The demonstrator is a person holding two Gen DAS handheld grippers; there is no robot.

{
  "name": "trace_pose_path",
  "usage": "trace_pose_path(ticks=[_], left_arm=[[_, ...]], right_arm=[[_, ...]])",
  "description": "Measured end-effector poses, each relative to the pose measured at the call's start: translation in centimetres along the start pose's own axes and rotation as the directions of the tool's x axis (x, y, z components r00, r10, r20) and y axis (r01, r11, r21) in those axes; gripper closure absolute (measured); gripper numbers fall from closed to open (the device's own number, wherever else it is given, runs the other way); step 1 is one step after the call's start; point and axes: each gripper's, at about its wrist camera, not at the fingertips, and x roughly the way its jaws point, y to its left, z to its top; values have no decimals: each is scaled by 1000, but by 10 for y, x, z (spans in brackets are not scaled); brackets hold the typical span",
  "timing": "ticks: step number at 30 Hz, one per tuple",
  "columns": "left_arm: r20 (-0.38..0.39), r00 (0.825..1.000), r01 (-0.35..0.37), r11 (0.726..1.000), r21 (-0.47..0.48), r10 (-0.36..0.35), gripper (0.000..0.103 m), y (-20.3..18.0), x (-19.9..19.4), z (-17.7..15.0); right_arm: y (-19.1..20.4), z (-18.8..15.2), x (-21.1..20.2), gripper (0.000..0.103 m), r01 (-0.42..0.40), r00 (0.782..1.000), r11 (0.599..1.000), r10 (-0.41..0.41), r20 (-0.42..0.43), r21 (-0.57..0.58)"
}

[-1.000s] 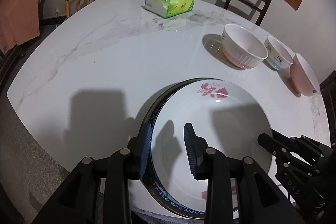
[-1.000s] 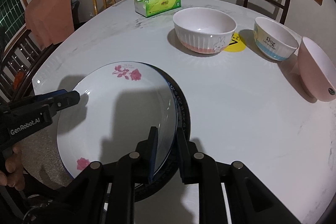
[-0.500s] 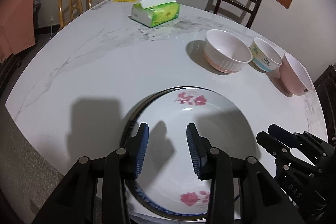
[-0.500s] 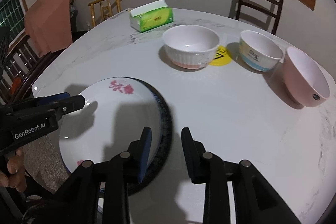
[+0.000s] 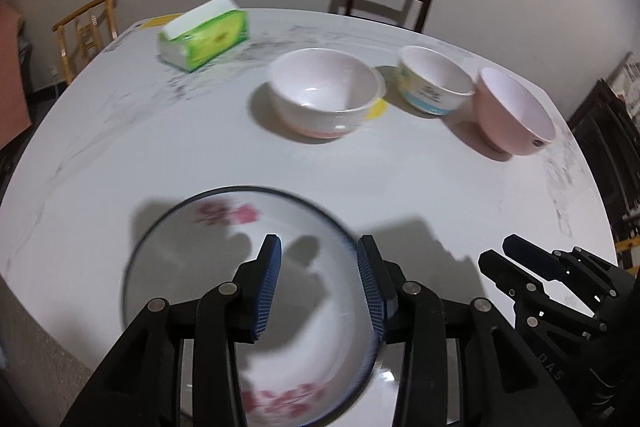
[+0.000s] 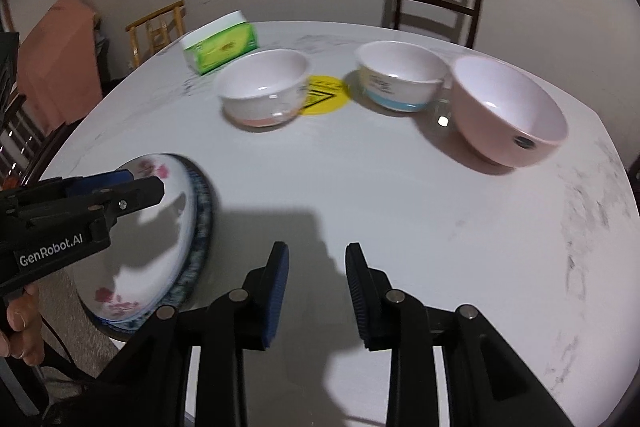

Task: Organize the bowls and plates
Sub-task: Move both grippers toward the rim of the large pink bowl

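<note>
The round marble table [image 5: 168, 131] is seen filling both views. At its near edge a white flowered plate [image 5: 208, 267] is stacked on a blue-rimmed plate [image 6: 202, 223], and the pair is blurred. Beyond the plates, mid-table, a white bowl [image 5: 324, 93] with a pink base is set. To that bowl's right a pale bowl [image 5: 434, 85] with a blue band is found, and further right a pink bowl [image 5: 516, 111] is tipped against it. A green tissue box [image 5: 206, 37] is placed beyond the white bowl, to its left. A yellow sticker [image 6: 324, 95] is stuck just behind the white bowl. The left gripper [image 5: 318, 287] is held spread wide over the plates, nothing grasped. The right gripper [image 6: 316, 291] is held released too, over bare table just right of the plates.
</note>
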Motion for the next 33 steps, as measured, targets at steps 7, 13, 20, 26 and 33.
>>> trace_pose_path(ticks=[7,13,20,26,33], left_arm=[[-11,999,34,997,73,-34,66,-49,10,16],[-22,998,58,993,101,-56,66,-82,19,34],[-42,992,123,987,99,-119,65,-111,28,59],[-91,981,177,983,56,-171,65,-130,39,85],[-127,971,206,979,15,-202,61,-148,58,111]], right_arm=[[-57,-2,-6,73,41,999,994,-41,-8,105],[-111,8,-18,73,73,997,976,-79,18,204],[-152,27,-24,73,104,993,964,-114,26,245],[-179,43,-20,73,75,996,957,-83,20,281],[-217,71,-3,73,35,999,933,-38,1,357]])
